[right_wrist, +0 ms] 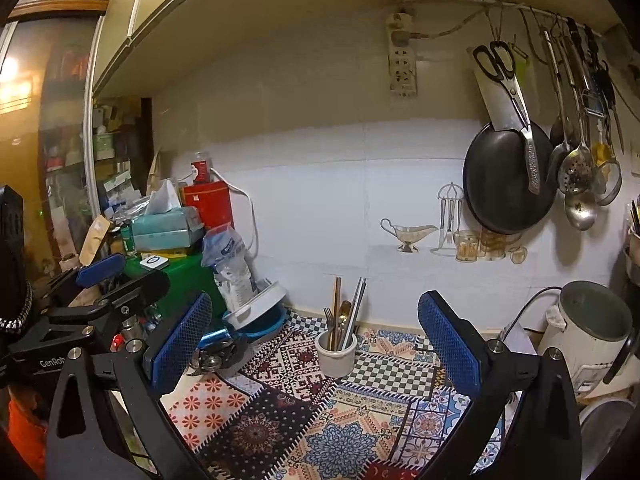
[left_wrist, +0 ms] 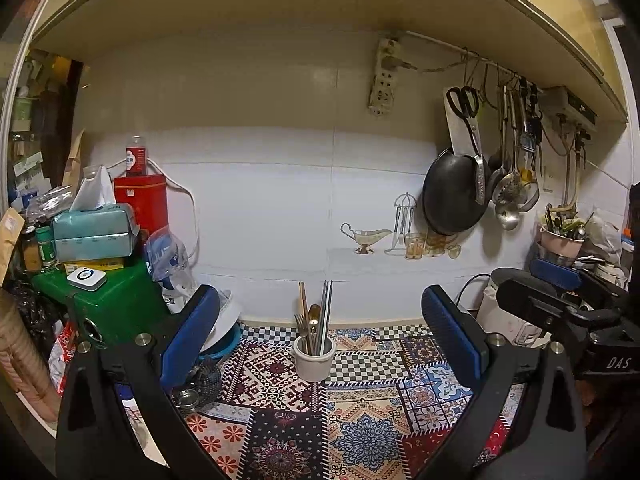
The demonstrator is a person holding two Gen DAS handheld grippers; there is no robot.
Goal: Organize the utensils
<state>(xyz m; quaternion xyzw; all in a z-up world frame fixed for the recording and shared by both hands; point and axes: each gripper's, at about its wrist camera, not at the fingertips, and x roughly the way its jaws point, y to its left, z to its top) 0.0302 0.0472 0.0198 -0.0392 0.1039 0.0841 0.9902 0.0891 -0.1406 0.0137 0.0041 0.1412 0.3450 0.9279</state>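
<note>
A small white cup stands on the patterned mat near the back wall. It holds a fork, a gold spoon, wooden chopsticks and metal chopsticks, all upright. The cup also shows in the right wrist view. My left gripper is open and empty, its blue pads wide apart in front of the cup. My right gripper is open and empty too, also short of the cup. The right gripper shows at the right edge of the left wrist view.
A green box stacked with tissue packs, a red tin and jars crowds the left. Tilted white and blue bowls lie beside it. A black pan, scissors and ladles hang on the right wall. A white kettle stands at the right.
</note>
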